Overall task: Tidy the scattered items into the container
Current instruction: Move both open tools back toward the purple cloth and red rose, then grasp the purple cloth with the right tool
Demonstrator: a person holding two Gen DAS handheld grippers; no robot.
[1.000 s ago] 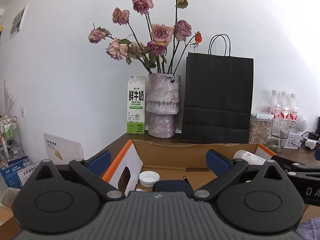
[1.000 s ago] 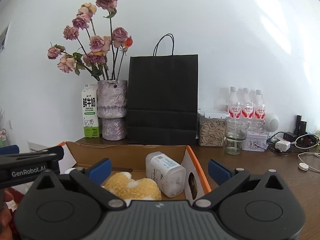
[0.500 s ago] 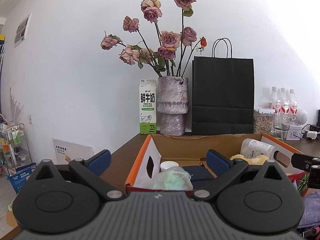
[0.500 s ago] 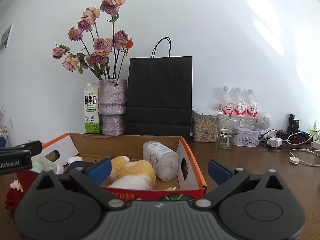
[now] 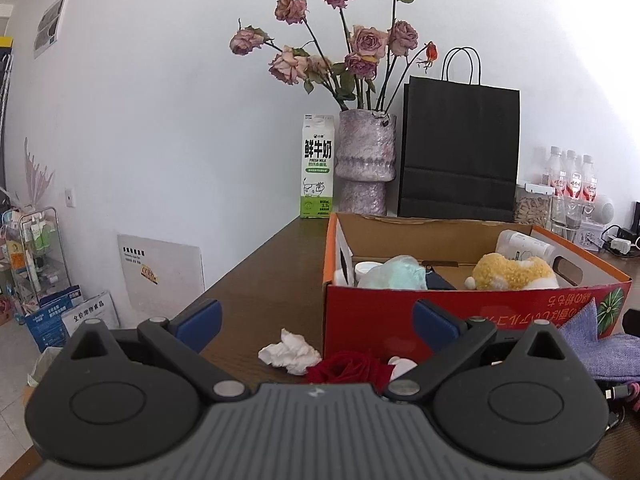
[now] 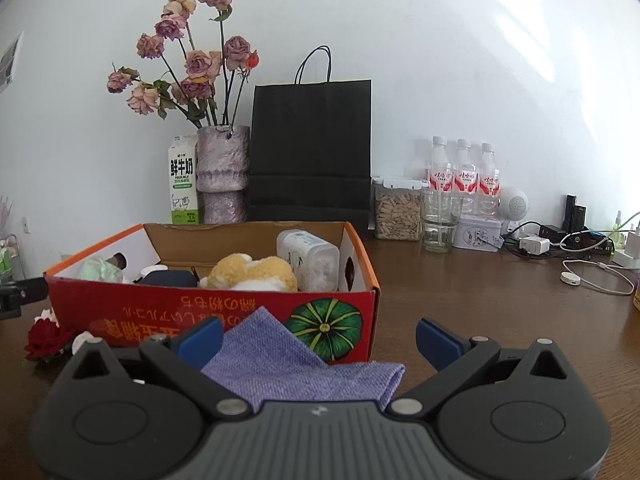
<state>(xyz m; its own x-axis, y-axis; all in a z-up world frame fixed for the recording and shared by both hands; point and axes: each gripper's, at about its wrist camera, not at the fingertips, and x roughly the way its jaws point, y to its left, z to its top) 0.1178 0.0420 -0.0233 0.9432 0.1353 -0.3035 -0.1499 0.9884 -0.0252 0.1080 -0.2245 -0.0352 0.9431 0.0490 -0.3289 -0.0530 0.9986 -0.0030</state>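
My left gripper [image 5: 314, 314] is spread wide with nothing between its blue pads, and the same goes for my right gripper [image 6: 318, 330], which also holds nothing. Nearest to my right gripper lies the purple cloth [image 6: 288, 360], flat on the wooden table [image 6: 480, 300], running under the gap between my right fingers and reaching forward until its far corner leans against the front wall of the red cardboard box [image 6: 240, 308]. Its folded edge runs crosswise, left to right, so I judge my right hand is the nearer one for it and would need only to drop and close on that edge. Nearest to my left gripper, just ahead and slightly right of centre, sits the red rose head [image 5: 348, 372], with a crumpled white tissue [image 5: 290, 354] touching or almost touching its left side; both lie in front of the box's left front corner. My left hand is the closer one for those. Further on, the box already holds a yellow plush toy [image 6: 252, 272], a white jar [image 6: 306, 258] and a pale green wrapper [image 5: 390, 274].
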